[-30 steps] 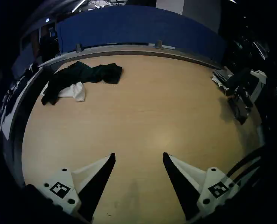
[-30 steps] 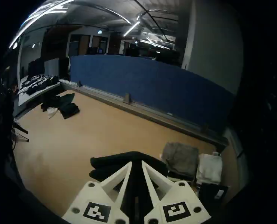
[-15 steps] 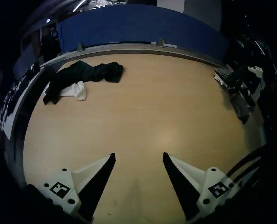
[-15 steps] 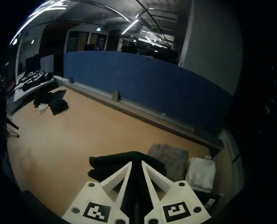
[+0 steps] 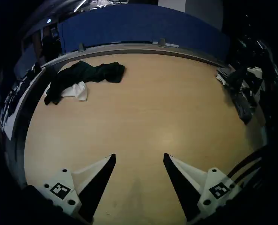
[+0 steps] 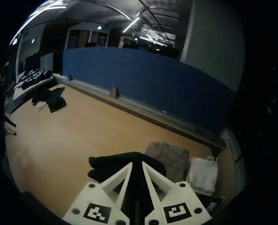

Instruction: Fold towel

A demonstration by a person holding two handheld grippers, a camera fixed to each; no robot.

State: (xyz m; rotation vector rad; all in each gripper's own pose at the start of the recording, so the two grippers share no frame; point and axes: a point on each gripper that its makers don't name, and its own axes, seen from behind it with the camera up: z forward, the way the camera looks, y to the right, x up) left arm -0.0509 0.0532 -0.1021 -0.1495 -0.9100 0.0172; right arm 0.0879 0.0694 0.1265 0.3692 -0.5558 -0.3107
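While the left claw point(image 5: 139, 154) hangs with its two white fingers spread well apart and nothing between them, the broad light-wood desk point(image 5: 157, 112) stretches bare ahead of it. A long blue fabric partition point(image 5: 139, 26) lines the desk's far edge, straight ahead of this claw. Far ahead and to the left of its fingers lies a crumpled heap of dark green-black cloth point(image 5: 86, 73), with a small white cloth point(image 5: 77, 90) touching the heap's near side. Far ahead and to the right, at the desk's edge, sits a jumble of dark and pale cloths point(image 5: 236, 88); what they are cannot be made out.

In the right gripper view, the same desk point(image 6: 63, 123) and partition point(image 6: 150, 82) run ahead of the right claw point(image 6: 137, 162). Its fingers stand close together, clamped on a bunched black towel point(image 6: 116, 165), which bulges out just ahead of the fingertips and to their left, resting on the desk. Just ahead and to the right of the fingertips, touching the black towel, lies a folded grey towel point(image 6: 170, 155). Beside it, farther right, lies a folded white towel point(image 6: 202, 174). The dark heap point(image 6: 54, 99) appears far ahead to the left.
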